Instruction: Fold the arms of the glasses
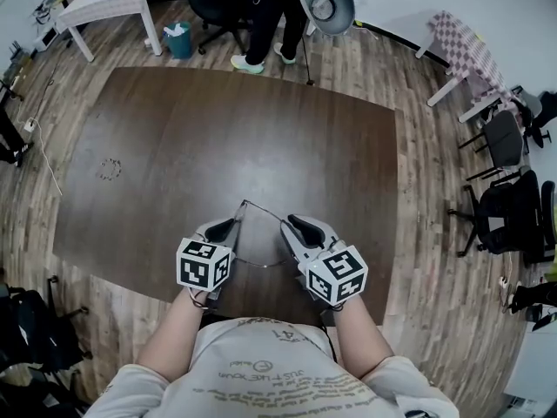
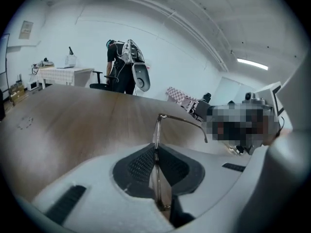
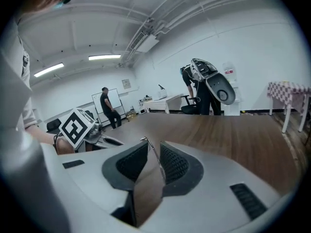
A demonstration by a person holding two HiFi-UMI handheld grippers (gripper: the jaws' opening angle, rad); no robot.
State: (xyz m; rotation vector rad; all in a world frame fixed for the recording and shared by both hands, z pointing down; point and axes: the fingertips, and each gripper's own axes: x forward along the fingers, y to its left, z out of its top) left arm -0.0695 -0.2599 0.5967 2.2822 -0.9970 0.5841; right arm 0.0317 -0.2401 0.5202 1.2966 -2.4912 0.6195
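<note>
A person stands at the near edge of a dark wooden counter point(image 1: 218, 129) and holds a thin wire-framed pair of glasses point(image 1: 259, 211) in the air above that edge, between two grippers. The left gripper point(image 1: 222, 229) has its jaws together on the front of the glasses point(image 2: 156, 130), gripping it edge-on. From the top of the front, one arm point(image 2: 182, 121) stands out sideways towards the other hand, so it looks not yet folded. The right gripper point(image 1: 296, 225) has its jaws a little apart. A thin wire part of the glasses point(image 3: 154, 159), probably that arm, lies in the gap against one pad without being squeezed. Whether the second arm is folded cannot be told. The step in hand looks like folding an arm while the left gripper steadies the front. The next move probably calls for the right gripper to press or lightly pinch the arm and swing it about its hinge towards the lenses, gently, since the wire is fine and could bend or slip. As for writing, each gripper's cube point(image 1: 204, 264) carries black-and-white square markers, not words. The person's shirt point(image 1: 261, 377) bears pale print, seen upside down and too small to read with confidence. No brand shows on the glasses.
</note>
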